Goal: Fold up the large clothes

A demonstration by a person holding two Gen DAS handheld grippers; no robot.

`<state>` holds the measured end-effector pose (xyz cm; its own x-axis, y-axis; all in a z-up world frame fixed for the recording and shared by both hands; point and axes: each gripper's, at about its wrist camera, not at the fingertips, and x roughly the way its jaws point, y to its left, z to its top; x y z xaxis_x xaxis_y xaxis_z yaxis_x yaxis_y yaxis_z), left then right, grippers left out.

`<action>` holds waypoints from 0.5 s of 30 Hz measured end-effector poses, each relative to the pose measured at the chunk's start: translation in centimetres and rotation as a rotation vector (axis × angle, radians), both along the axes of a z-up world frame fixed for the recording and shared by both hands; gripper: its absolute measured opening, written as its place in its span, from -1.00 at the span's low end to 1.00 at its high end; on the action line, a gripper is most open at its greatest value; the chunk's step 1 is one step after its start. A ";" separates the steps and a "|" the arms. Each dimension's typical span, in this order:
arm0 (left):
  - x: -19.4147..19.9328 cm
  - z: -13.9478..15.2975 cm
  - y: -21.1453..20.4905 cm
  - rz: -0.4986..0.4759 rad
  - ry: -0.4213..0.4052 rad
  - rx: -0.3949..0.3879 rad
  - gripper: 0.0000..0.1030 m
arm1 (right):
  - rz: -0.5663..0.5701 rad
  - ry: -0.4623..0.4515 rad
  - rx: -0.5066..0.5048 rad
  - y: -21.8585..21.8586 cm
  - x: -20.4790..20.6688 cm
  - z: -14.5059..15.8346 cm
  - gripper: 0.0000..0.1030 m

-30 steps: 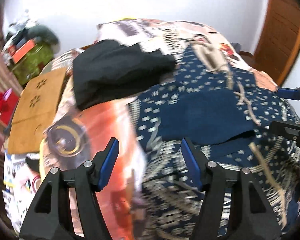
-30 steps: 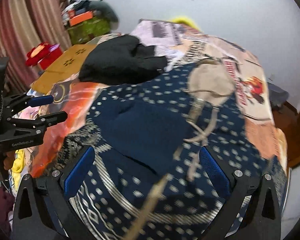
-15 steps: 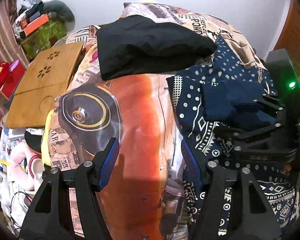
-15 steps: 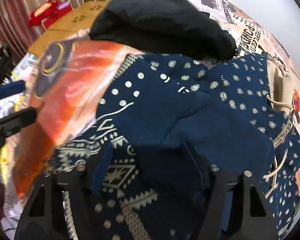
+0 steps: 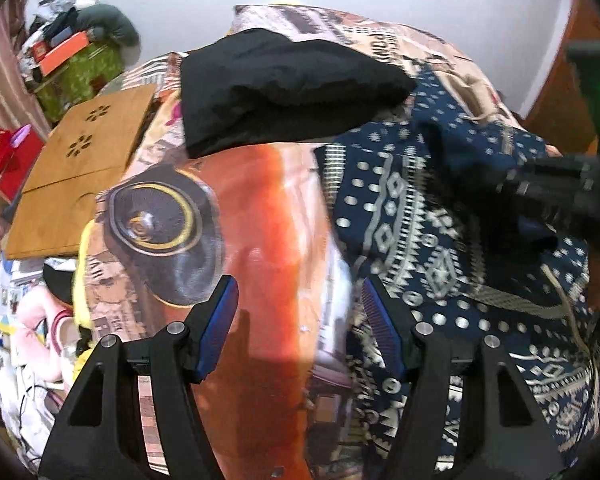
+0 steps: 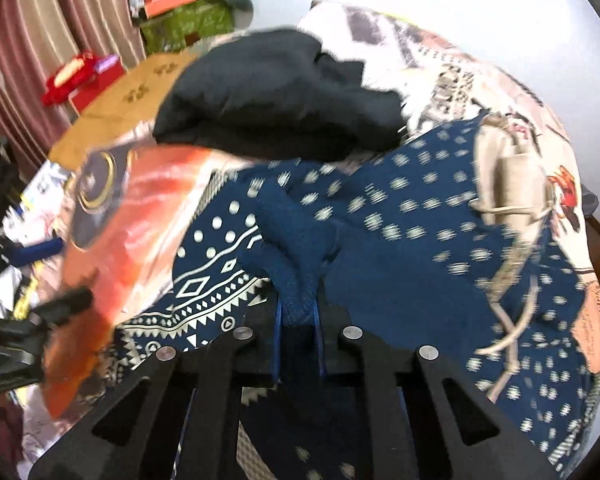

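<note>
Where the blue patterned garment [image 6: 420, 240] spreads over the right half of the bed [image 5: 268, 208], we have our right gripper [image 6: 298, 320] clenched on a raised fold of its plain blue fabric, the two blue pads pressed close with the cloth bunched between them. The garment's dotted and zigzag print runs toward the right edge of the bed, and a beige drawstring [image 6: 512, 308] trails across it near that edge. Our left gripper [image 5: 300, 320] hangs with its jaws released and wide apart, nothing between the blue pads, over the orange printed bedcover just beside the garment's left border. In the left wrist view the garment [image 5: 440, 220] fills the right side, and the right gripper [image 5: 548, 188] shows there as a dark, blurred shape on top of it. A black garment [image 5: 284, 88] lies bunched toward the far end of the bed, touching the blue one at its far corner. A wooden board [image 5: 80, 176] with flower-shaped cutouts sits along the bed's left edge, and a green box [image 6: 184, 24] stands beyond it by the striped curtain [image 6: 40, 40].
</note>
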<state>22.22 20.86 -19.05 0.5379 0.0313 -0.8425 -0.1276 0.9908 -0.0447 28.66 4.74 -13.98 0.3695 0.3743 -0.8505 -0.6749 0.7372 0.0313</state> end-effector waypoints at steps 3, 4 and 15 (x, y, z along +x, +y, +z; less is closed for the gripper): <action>-0.2 -0.4 -0.7 -0.017 0.021 -0.007 0.24 | -0.024 -0.059 0.046 -2.6 -0.2 3.1 -0.79; -0.1 -0.8 -1.1 -0.018 0.038 -0.004 0.24 | -0.033 -0.074 0.058 -3.3 -0.4 3.9 -0.79; 1.1 -4.1 -3.6 -0.003 0.123 -0.026 0.24 | -0.257 -0.175 0.145 -13.1 0.9 9.3 -0.79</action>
